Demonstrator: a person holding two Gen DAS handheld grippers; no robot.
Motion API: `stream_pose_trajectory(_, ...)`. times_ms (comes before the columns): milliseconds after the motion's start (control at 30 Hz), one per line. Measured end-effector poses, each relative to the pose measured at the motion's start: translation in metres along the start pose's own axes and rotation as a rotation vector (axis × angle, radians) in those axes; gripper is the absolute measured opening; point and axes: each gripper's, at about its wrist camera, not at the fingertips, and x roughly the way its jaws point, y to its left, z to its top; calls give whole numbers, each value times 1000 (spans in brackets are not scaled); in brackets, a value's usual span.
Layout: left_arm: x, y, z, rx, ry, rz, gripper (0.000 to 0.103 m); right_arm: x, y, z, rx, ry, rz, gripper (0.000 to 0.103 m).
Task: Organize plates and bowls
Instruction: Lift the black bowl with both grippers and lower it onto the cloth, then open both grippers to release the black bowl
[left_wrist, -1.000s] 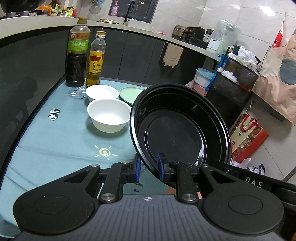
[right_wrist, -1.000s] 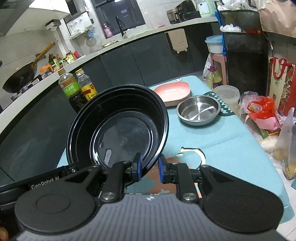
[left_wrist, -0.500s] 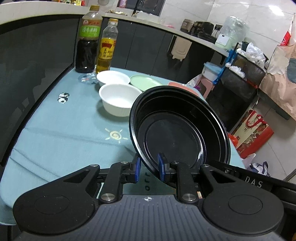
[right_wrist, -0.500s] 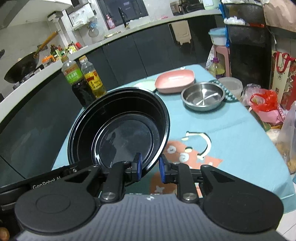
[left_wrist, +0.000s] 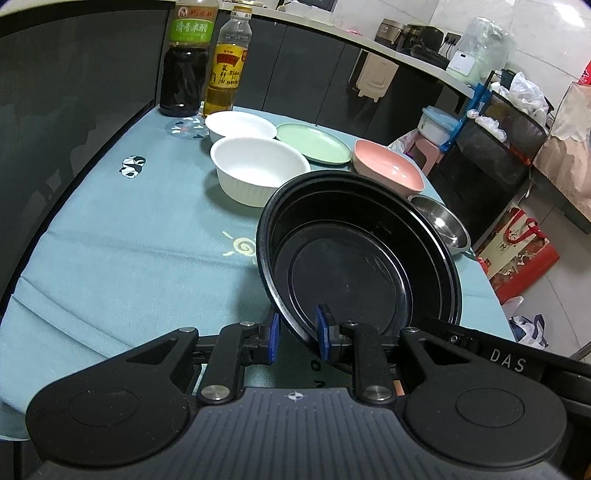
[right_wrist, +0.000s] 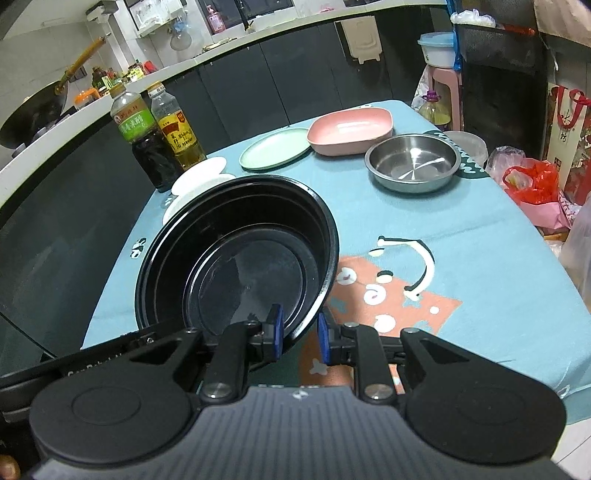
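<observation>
The left gripper was clamped on the left rim of the black bowl. The right gripper was clamped on its right rim. The bowl hung tilted between them above the near edge of the tabletop, with the other dishes beyond it.

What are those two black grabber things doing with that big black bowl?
A person is holding a large round black plastic bowl with two hand-held grippers, one on each side. The left gripper and the right gripper each have their jaws closed on the bowl's rim, keeping it tilted above the teal patterned tablecloth. Two white bowls, a flat green plate, a pink squarish bowl and a shiny steel bowl sit farther back on the table.
</observation>
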Motion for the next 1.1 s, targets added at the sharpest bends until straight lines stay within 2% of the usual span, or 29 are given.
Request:
stream_pose_trajectory(500,14,12,-1,-38,70,24,22,19,0,-2,2,78,9,21)
stream_pose_trajectory(567,14,14,-1,-40,75,35,26,19,-1,-1,8,77,3,29)
stream_pose_trajectory(633,13,17,0,-30,80,41,33,18,-3,-1,22,66,-4,47)
stream_pose_trajectory(800,8,27,4,-63,75,40,33,16,-7,2,40,59,-2,48)
stream_pose_trajectory(1100,-6,30,19,-78,-1,26,36,9,-9,15,28,10,-9,50)
